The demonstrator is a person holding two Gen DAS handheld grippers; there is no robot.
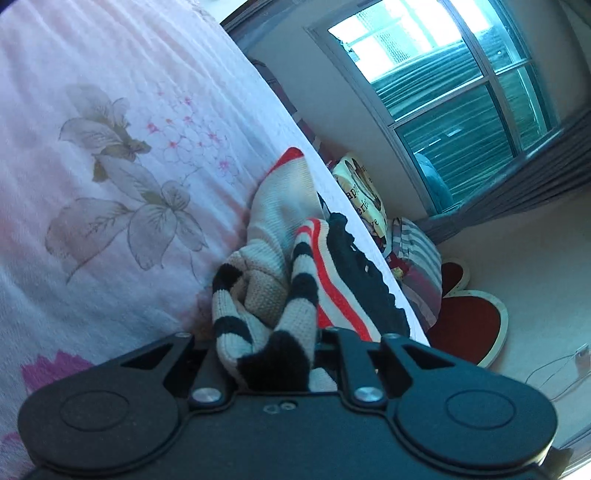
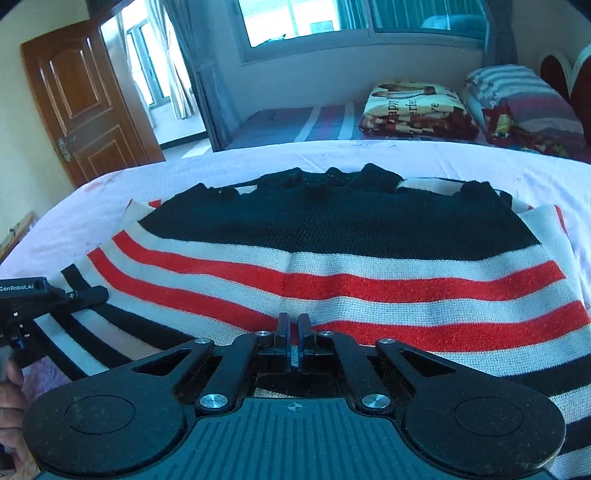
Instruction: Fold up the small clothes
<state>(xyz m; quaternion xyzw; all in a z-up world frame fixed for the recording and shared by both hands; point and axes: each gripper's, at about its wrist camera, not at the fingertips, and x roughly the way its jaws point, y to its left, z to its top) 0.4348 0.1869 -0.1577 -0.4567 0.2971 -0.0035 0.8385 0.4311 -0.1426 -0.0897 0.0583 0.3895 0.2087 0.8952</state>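
Note:
A knitted sweater [image 2: 332,258] with black, white and red stripes lies spread on the bed. My right gripper [image 2: 294,325] is shut, its two fingers pressed together over the sweater's near edge; whether cloth sits between them is unclear. My left gripper [image 1: 273,354] is shut on a bunched striped sleeve [image 1: 266,302] of the sweater, which fills the gap between its fingers. The left gripper also shows in the right wrist view [image 2: 74,295], at the sweater's left side.
The bed has a pink floral sheet [image 1: 110,147]. Beyond it lie a folded printed blanket [image 2: 413,107] and striped pillows [image 2: 524,99]. A window [image 2: 332,22] is behind, a wooden door [image 2: 85,96] at the left. A red heart-shaped headboard [image 1: 469,321] stands at the bed's end.

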